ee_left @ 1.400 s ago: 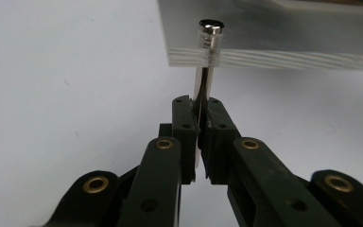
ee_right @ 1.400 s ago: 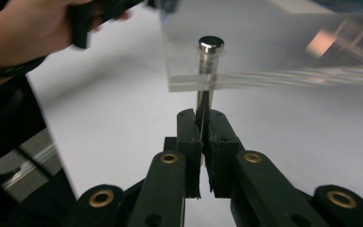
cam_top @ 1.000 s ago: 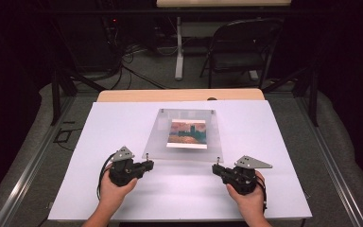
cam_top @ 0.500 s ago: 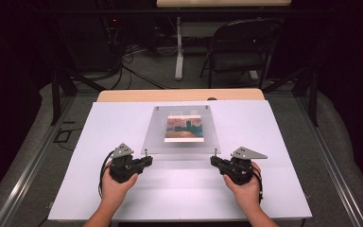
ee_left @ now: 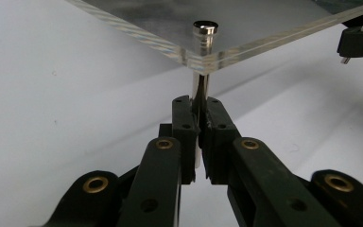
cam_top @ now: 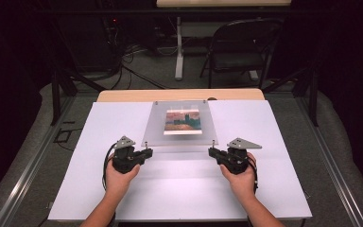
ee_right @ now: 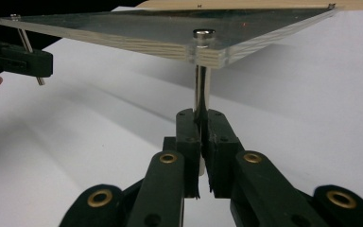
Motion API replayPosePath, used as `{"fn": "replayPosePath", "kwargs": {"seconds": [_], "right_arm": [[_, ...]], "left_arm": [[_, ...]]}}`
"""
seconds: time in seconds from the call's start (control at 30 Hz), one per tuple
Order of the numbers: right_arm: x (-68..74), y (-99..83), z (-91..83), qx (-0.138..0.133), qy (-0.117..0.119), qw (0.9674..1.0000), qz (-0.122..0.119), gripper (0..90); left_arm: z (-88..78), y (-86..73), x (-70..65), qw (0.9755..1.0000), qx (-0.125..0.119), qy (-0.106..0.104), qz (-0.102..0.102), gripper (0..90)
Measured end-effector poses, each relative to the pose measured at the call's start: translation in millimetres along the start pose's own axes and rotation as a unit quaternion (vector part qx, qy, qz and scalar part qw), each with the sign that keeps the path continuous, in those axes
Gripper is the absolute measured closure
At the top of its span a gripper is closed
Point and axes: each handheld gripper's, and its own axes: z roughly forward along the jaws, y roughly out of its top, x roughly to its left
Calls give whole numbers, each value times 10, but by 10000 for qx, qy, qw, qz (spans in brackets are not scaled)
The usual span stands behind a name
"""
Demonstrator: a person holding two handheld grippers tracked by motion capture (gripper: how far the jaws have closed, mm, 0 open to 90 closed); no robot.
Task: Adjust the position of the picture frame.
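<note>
A clear acrylic frame [cam_top: 156, 127] holding a small landscape picture [cam_top: 183, 122] stands on thin metal posts on the white table. My left gripper [cam_top: 147, 151] is shut on the near left post [ee_left: 200, 87], just under the acrylic plate [ee_left: 170, 28]. My right gripper [cam_top: 212, 151] is shut on the near right post [ee_right: 202, 87], below the plate's corner [ee_right: 208, 52]. The plate's near edge sits well above the table in both gripper views. Each post's screw cap [ee_left: 205, 27] shows on top of the plate. The far posts' feet are hidden.
The white sheet [cam_top: 264, 142] covers the table, with a strip of wood [cam_top: 179, 95] at its far edge. A black chair [cam_top: 238, 47] and floor cables [cam_top: 137, 61] lie beyond. The other gripper appears at the right edge [ee_left: 359, 40] and the left edge [ee_right: 14, 59] of the gripper views.
Both grippers have moved forward, away from the person, and the frame's near edge has gone with them; the frame now looks shorter from above.
</note>
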Motion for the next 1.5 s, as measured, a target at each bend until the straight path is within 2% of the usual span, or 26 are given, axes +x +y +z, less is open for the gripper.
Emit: {"fn": "replayPosePath", "kwargs": {"seconds": [0.1, 0.37, 0.67, 1.1, 1.5], "right_arm": [[17, -67, 53, 139, -21, 9999, -38, 853], [11, -140, 91, 249, -98, 9996, 20, 848], [-62, -151, 122, 212, -166, 9996, 93, 843], [-64, -188, 152, 296, -152, 9994, 132, 845], [-46, -241, 189, 550, -232, 9982, -7, 846]], "left_arm": [[44, -69, 44, 10000, 79, -20, 12, 851], [100, -127, 39, 9999, 139, 36, 54, 851], [170, -125, 26, 9997, 199, 37, 115, 851], [207, -166, 23, 9994, 283, 118, 137, 850], [247, -212, 22, 9985, 465, 227, 200, 849]]}}
